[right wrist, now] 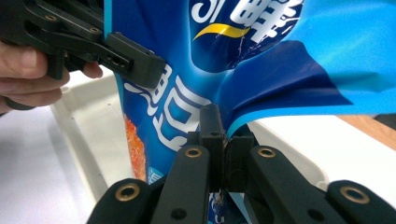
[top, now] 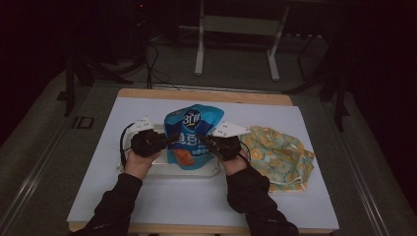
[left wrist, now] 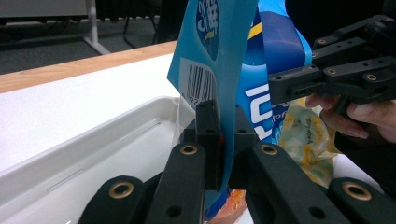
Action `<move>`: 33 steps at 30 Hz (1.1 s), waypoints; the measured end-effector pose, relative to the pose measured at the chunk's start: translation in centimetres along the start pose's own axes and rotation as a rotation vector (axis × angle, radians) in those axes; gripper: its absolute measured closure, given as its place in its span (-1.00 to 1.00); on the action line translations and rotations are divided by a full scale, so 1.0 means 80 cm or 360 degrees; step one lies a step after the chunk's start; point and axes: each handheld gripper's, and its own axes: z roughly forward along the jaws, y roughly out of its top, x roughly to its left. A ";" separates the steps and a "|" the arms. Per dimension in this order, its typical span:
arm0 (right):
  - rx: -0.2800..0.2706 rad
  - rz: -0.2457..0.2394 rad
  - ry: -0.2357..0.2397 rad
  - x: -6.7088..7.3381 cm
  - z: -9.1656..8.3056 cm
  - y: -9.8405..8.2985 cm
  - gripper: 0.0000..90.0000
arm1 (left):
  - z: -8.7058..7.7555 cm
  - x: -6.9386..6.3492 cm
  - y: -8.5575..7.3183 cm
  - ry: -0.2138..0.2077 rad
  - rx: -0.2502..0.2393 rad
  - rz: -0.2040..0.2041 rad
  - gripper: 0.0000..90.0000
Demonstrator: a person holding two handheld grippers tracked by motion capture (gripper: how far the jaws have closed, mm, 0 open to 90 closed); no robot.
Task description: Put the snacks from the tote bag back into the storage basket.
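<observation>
Both grippers, left gripper (top: 167, 141) and right gripper (top: 204, 141), have jaws clenched on opposite edges of the blue pouch (top: 189, 135), held upright between them above the white tray (top: 147, 169). Likely next: lower it into the tray.

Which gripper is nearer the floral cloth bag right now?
Right. The right gripper grips the blue pouch right beside the floral cloth bag; the left gripper clamps the pouch's far side, away from it.
</observation>
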 end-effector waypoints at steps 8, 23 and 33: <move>0.0001 0.0010 0.0026 0.000 -0.005 -0.004 0.98 | -0.003 -0.004 -0.002 -0.0004 0.0006 0.0027 0.91; 0.0004 0.0060 0.0067 -0.008 -0.013 0.001 0.39 | -0.007 -0.005 -0.006 -0.0022 0.0009 -0.0017 0.43; 0.0001 0.0096 0.0112 -0.015 -0.017 -0.001 -0.35 | -0.010 -0.010 0.002 -0.0059 0.0028 0.0015 -0.66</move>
